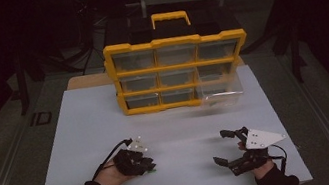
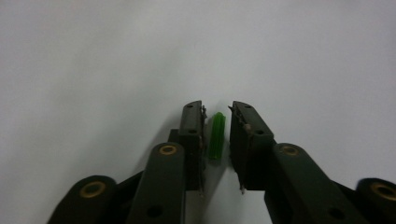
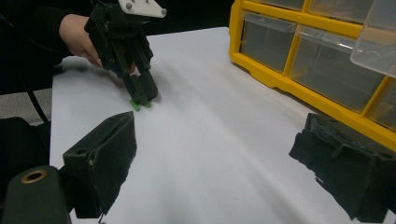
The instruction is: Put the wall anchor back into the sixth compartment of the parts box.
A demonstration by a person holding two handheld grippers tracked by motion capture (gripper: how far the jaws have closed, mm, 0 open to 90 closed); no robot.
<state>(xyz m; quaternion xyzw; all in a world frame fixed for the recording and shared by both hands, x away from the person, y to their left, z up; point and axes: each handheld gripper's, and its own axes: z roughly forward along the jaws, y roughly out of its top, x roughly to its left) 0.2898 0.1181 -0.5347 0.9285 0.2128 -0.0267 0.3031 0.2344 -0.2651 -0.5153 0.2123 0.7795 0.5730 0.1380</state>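
While the left gripper [image 2: 217, 135] is pinching a small ribbed green plastic wall plug [image 2: 217, 136], the right gripper [image 3: 215, 163] is resting with its jaws spread wide.

No readable writing or brand is showing anywhere. That plug is lying on the white table [image 1: 107, 127] at its near left, mostly hidden from above. At the far side, a yellow organiser case with clear plastic drawers [image 1: 177, 70] is standing upright, its contents hard to make out, with one clear drawer [image 1: 221, 94] sticking out at its lower right.
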